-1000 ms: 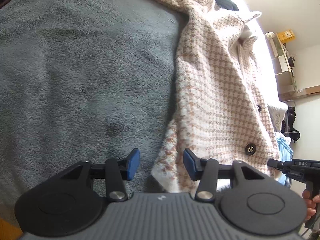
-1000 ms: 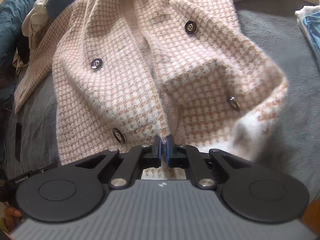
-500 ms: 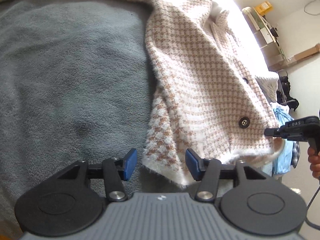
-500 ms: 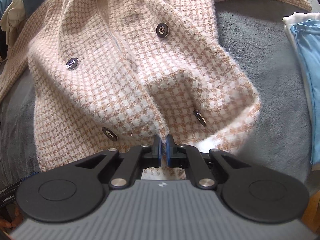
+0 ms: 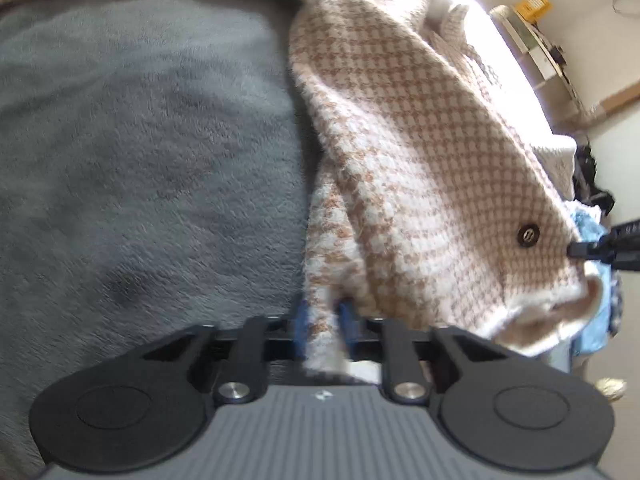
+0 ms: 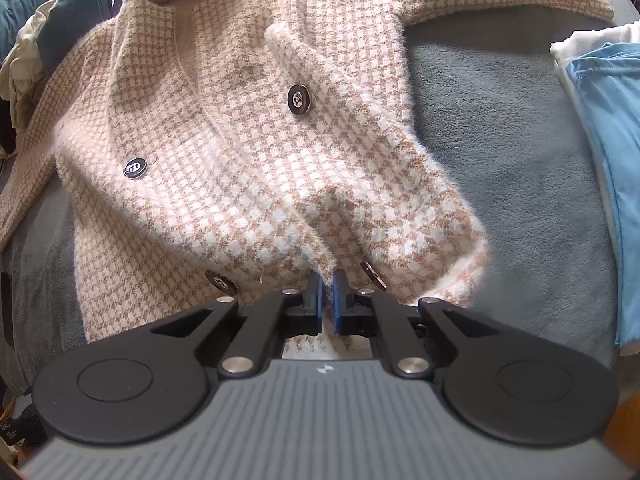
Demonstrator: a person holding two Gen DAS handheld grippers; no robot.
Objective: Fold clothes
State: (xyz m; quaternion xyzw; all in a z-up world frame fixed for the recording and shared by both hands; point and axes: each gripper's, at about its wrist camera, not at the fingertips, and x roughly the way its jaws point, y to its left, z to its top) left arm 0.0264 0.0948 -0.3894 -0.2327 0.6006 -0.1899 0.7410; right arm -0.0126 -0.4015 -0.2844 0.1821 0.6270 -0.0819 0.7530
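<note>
The left gripper (image 5: 323, 322) has just squeezed its jaws closed on the bottom edge of the coat (image 5: 420, 152). The right gripper (image 6: 327, 300) has its jaws closed on the coat's (image 6: 248, 168) front edge, near a dark button (image 6: 299, 99). The coat lies on a gray blanket (image 5: 140, 140). It looks soft, fluffy and floppy, so holding the edges is best. Farther off lies a blue cloth (image 6: 608, 128).

Left gripper (image 5: 323, 322): jaws just closed, now clamped on the hem corner of the houndstooth cardigan (image 5: 420, 152), open around it before.
Cardigan hem: dragged sideways across the grey blanket (image 6: 500, 128), more blanket bared near the blue garment (image 6: 612, 128).
</note>
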